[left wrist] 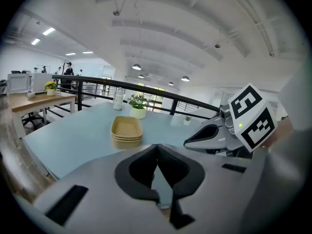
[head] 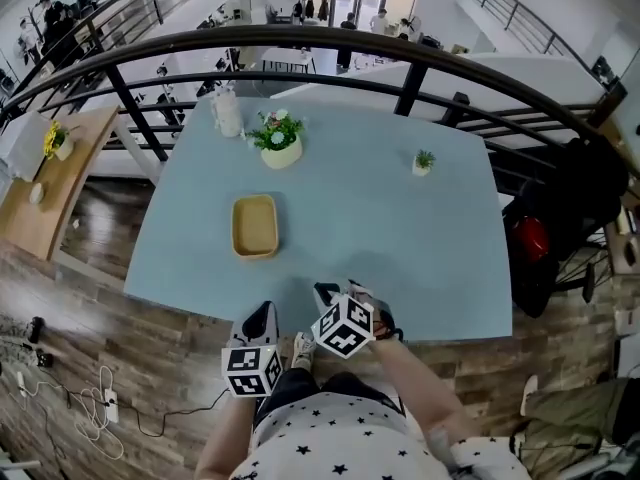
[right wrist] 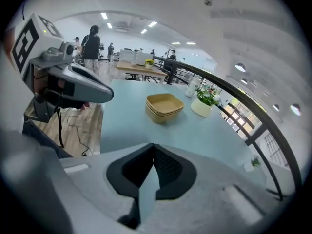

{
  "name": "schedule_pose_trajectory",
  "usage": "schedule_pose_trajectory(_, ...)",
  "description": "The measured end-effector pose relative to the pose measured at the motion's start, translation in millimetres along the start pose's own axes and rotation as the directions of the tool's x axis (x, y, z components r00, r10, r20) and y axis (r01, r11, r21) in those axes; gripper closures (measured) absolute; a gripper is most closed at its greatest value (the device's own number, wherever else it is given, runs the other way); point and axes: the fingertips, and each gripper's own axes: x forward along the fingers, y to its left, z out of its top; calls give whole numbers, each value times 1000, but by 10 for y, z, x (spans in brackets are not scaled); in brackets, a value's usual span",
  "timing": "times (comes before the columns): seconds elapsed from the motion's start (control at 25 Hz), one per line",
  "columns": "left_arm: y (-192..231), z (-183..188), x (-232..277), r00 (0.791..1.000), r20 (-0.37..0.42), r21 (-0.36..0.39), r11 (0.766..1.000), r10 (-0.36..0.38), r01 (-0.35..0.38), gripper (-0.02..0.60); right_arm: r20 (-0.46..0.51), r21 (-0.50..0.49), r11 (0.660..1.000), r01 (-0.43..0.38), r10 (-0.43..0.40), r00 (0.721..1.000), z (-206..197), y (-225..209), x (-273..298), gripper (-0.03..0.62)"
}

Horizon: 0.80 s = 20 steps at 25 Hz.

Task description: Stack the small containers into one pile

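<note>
A pile of tan oval containers (head: 255, 226) sits nested on the light blue table (head: 400, 238), left of its middle. The same pile (left wrist: 126, 129) shows ahead in the left gripper view, and the pile (right wrist: 164, 107) is also ahead in the right gripper view. Both grippers hang at the table's near edge, well short of the pile. My left gripper (head: 262, 318) (left wrist: 157, 146) is shut, with nothing between its pads. My right gripper (head: 332, 293) (right wrist: 153, 146) is shut too and holds nothing. Each gripper shows in the other's view, the right gripper (left wrist: 209, 135) and the left gripper (right wrist: 80, 84).
A white pot of flowers (head: 281, 140) and a white jug (head: 228, 113) stand at the table's far left. A tiny potted plant (head: 424, 161) stands at the far right. A dark curved railing (head: 400, 63) runs behind the table. Cables (head: 95, 408) lie on the wooden floor.
</note>
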Motion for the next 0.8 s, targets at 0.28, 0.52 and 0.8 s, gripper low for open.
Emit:
schedule_pose_trajectory(0.28,-437,-156,-283,998,8,32,998,-57,57,580,106,215,975,51,-75,992,-234,128,-574,588)
schedule_pose_trajectory(0.52,-732,-303,-556,995,10,54,994,-99,99,580,174,340,938,69,-134,976,-450,375,-1015,588)
schedule_pose_trajectory(0.8,-988,-456,-784,991,10,63,989,-136,135,578,202,475,876,84,-201,959,-847,589,-1391,588)
